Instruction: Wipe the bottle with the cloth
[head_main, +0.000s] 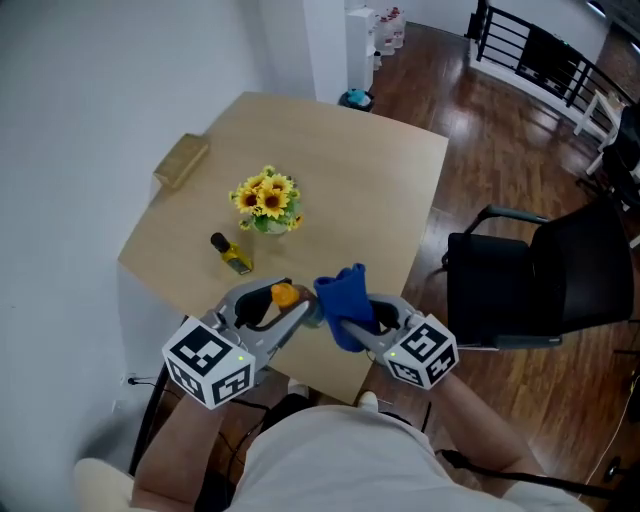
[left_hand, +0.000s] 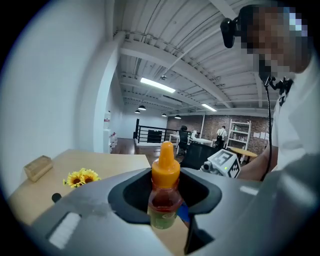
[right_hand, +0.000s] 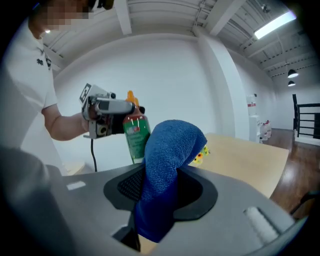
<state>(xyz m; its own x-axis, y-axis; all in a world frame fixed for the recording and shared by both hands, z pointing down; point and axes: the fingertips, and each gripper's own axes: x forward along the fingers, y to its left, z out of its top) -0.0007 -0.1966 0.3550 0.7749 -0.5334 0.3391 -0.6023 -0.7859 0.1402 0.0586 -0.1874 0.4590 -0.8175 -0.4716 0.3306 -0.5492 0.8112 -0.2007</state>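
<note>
A small bottle (left_hand: 164, 192) with an orange cap, reddish liquid and a green label stands upright in my left gripper (left_hand: 165, 200), whose jaws are shut on its body. In the head view this bottle (head_main: 285, 295) is held above the table's near edge, in my left gripper (head_main: 282, 305). My right gripper (head_main: 345, 322) is shut on a folded blue cloth (head_main: 343, 300), just right of the bottle. In the right gripper view the cloth (right_hand: 167, 165) rises from my right gripper (right_hand: 156, 200) beside the bottle (right_hand: 135, 132); whether they touch I cannot tell.
On the light wooden table (head_main: 360, 190) stand a bunch of yellow sunflowers (head_main: 267, 200), a small dark-capped yellow bottle (head_main: 231, 253) lying flat, and a brown block (head_main: 180, 160) at the far left edge. A black chair (head_main: 540, 280) stands to the right on the wooden floor.
</note>
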